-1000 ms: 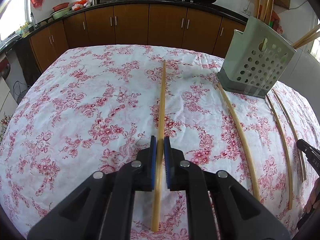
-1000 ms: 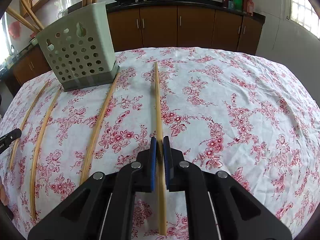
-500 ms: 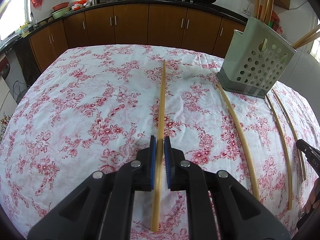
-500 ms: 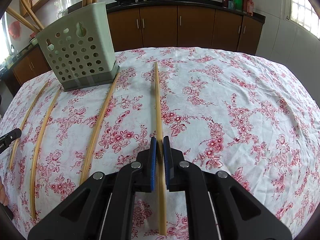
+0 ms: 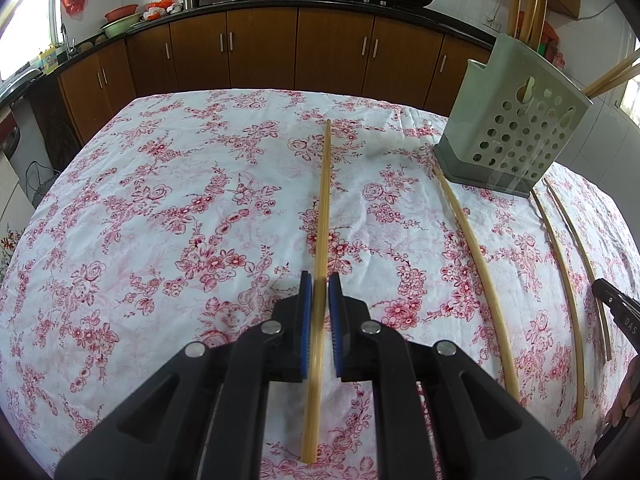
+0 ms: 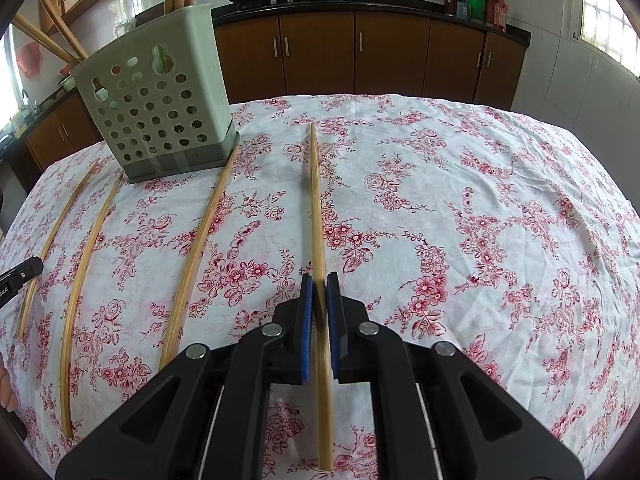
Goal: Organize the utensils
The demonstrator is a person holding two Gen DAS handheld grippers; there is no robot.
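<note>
My left gripper (image 5: 320, 284) is shut on a long bamboo chopstick (image 5: 324, 200) that runs forward over the flowered tablecloth (image 5: 160, 220). My right gripper (image 6: 319, 286) is shut on another bamboo chopstick (image 6: 315, 200) in the same way. A pale green perforated utensil holder (image 5: 516, 120) stands at the far right in the left wrist view and at the far left in the right wrist view (image 6: 152, 108), with several chopsticks standing in it. Three loose chopsticks lie on the cloth near it (image 5: 472, 256) (image 6: 196, 248).
The other gripper's tip shows at the right edge in the left wrist view (image 5: 616, 308) and at the left edge in the right wrist view (image 6: 20, 276). Brown kitchen cabinets (image 5: 320, 48) with pans on the counter stand behind the table.
</note>
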